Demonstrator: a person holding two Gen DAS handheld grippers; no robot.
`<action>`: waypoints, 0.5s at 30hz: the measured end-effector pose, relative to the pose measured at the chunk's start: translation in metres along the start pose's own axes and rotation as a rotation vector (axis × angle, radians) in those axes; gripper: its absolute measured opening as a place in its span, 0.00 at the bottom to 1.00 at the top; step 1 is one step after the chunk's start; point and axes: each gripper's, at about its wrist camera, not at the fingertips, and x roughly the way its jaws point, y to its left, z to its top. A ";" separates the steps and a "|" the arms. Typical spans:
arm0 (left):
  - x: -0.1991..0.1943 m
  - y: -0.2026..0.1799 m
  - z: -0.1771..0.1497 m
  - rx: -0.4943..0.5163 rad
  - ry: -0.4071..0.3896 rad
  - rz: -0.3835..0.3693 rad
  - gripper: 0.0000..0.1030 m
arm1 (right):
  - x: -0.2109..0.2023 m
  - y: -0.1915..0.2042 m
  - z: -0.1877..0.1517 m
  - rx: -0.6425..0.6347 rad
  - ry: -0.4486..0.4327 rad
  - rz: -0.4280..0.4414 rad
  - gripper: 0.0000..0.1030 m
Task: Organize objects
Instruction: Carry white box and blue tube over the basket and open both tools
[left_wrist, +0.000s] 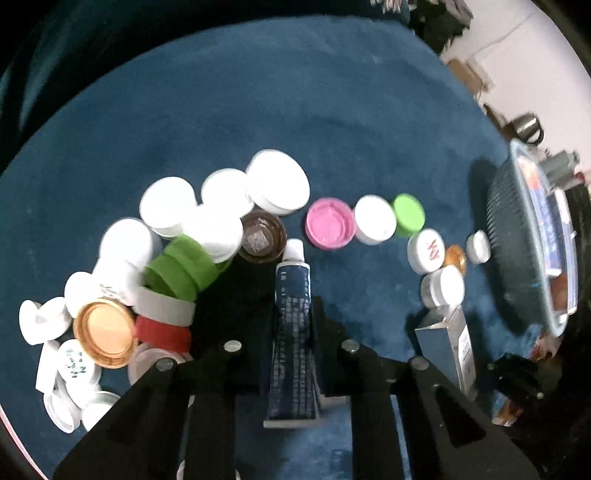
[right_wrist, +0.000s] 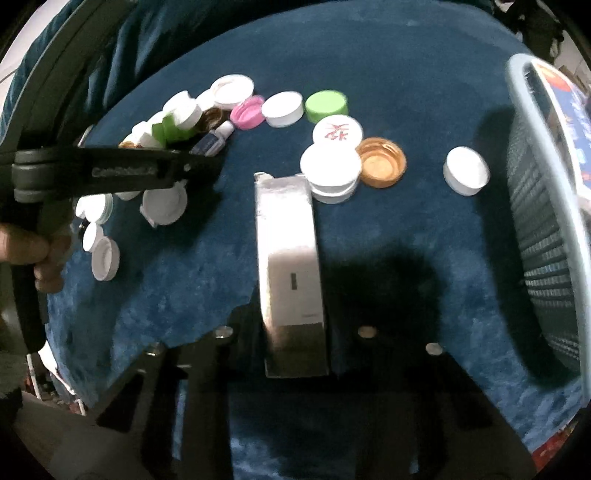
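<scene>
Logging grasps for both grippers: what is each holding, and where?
Left gripper pinches the dark blue tube mid-body; right gripper clamps the silver box near its lower end.

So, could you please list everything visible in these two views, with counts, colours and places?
tube: one, dark blue with a white cap, between the left gripper's fingers.
box: one, silver, between the right gripper's fingers.
white caps: many, too crowded to count, piled left and scattered centre.
green caps: three or more, two stacked in the pile, one centre-right.
pink cap: one, centre.
gold caps: two, one left, one near the basket.
basket: one, grey mesh, right edge.
cloth: one, dark blue, under everything.
left gripper: black, shut on tube.
right gripper: black, shut on box.
</scene>
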 end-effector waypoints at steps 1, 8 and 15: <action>-0.004 0.000 0.000 0.002 -0.008 0.001 0.17 | -0.004 -0.002 -0.004 0.008 -0.011 0.006 0.28; -0.039 -0.002 -0.009 0.014 -0.059 -0.014 0.17 | -0.030 -0.007 -0.010 0.027 -0.082 0.034 0.28; -0.073 -0.031 -0.022 0.076 -0.098 0.001 0.17 | -0.056 0.001 0.001 0.034 -0.143 0.047 0.28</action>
